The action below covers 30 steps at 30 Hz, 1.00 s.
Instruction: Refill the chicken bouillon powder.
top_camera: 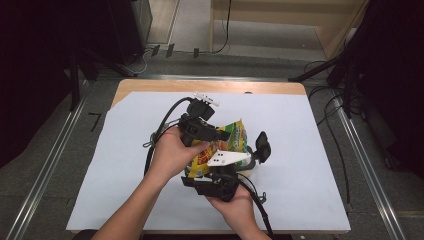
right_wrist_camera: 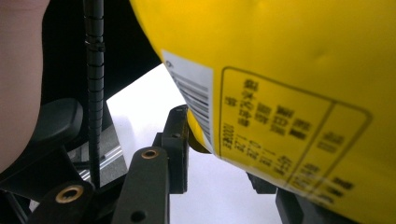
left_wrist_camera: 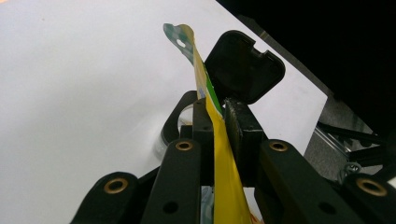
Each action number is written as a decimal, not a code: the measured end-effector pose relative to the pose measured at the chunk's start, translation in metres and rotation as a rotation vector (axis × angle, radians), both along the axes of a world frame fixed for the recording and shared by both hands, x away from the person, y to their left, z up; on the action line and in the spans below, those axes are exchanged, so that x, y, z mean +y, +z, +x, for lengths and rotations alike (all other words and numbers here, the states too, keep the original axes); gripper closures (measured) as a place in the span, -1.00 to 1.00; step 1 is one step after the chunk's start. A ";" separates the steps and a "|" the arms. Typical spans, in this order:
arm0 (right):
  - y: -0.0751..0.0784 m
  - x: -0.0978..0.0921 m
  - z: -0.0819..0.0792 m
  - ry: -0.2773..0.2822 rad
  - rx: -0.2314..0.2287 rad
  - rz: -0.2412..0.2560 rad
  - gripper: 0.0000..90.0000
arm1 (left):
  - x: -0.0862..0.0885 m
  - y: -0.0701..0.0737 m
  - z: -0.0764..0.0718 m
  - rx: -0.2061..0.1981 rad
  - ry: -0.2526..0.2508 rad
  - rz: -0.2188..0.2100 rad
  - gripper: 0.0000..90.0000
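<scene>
We clamp the yellow snack bag point(top_camera: 231, 141) edge in our left gripper point(top_camera: 223, 135) while our right gripper point(top_camera: 248, 161) grips its side.

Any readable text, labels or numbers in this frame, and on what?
None can be read for certain.
Yellow bag: a boxed panel of print, blurred, not readable.
Barcode on the bag: digits too small.
Bag front in the high view: coloured print too small.
Both grippers clamp the bag; no lettering shows on them.

A white sheet point(top_camera: 300, 150) covers the wooden table point(top_camera: 210, 86); grey floor point(top_camera: 200, 25) lies beyond.
</scene>
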State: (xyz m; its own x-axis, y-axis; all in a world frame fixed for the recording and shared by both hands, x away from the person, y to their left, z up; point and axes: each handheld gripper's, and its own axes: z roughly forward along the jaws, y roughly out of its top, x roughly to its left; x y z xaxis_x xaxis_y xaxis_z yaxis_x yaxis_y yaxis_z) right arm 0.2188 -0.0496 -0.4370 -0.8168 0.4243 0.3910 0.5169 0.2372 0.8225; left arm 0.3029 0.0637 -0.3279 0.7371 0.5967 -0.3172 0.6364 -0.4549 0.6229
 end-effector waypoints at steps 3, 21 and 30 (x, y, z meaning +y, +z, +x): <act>-0.001 0.001 0.001 0.003 0.002 -0.001 0.44 | 0.000 0.001 -0.002 -0.005 -0.002 0.006 0.85; -0.002 0.002 0.001 0.002 -0.001 -0.018 0.45 | -0.002 -0.002 -0.003 -0.013 -0.008 0.029 0.88; -0.002 0.001 0.001 0.003 -0.001 -0.020 0.45 | -0.002 -0.004 -0.001 -0.003 -0.012 0.025 0.87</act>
